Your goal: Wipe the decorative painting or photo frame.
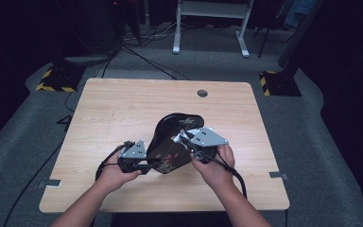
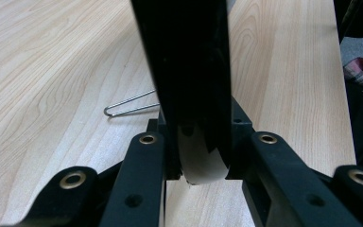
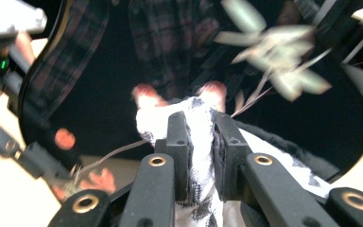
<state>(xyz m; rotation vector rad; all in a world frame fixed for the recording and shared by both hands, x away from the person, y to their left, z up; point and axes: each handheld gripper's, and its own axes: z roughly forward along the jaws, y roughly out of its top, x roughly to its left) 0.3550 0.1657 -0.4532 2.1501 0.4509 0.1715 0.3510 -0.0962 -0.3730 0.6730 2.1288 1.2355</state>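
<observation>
High view: my left gripper pinches the rim of one black lacquered tray, tilted up off the table. My right gripper clamps one white cloth against its face — wiping, probably. Next: rub across without slipping.

- No words, labels, brand names, or numbers are readable in any of the views.
- The black glossy plate carries a painted floral pattern, no lettering.
- The yellow-and-black hazard stripes on the floor bases beyond the table are the one sign-like marking, without text.
</observation>
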